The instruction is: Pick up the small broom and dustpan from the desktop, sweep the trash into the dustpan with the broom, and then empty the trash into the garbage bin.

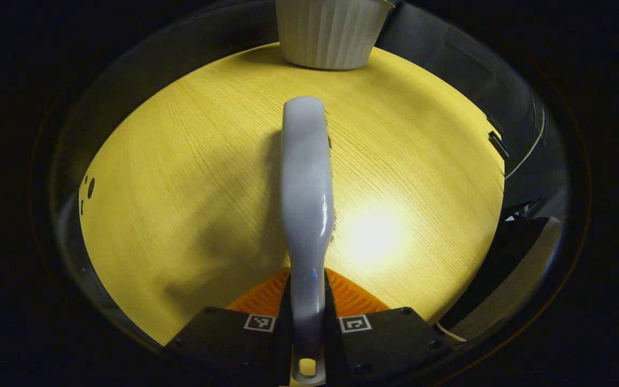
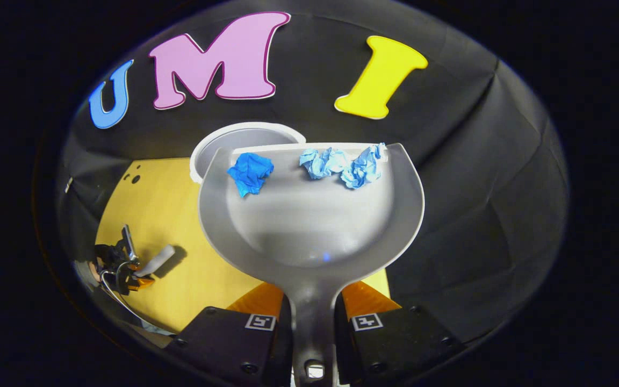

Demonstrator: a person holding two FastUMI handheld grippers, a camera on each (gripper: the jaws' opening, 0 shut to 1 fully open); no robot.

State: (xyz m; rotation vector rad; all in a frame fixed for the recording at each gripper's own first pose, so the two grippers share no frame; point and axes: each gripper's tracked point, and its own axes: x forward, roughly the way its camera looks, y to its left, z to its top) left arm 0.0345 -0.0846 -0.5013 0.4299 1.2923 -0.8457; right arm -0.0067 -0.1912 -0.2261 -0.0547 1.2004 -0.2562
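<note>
My left gripper (image 1: 308, 301) is shut on the handle of the small pale broom (image 1: 306, 183), which reaches forward low over the yellow wooden desktop (image 1: 191, 161). The right gripper (image 2: 312, 306) is shut on the handle of the grey dustpan (image 2: 309, 226), held up above the desk. Three crumpled blue paper balls (image 2: 250, 172) (image 2: 323, 161) (image 2: 363, 165) lie at the pan's front lip. That lip sits in front of the white garbage bin (image 2: 223, 141), whose rim shows behind it. Far off at the left, the left gripper (image 2: 127, 266) shows with the broom (image 2: 159, 259).
The white ribbed bin (image 1: 331, 37) stands at the far edge of the desk, straight ahead of the broom. The black cloth wall (image 2: 476, 188) rises behind the bin and to the right. The desk's right edge (image 1: 500, 177) drops off to dark floor.
</note>
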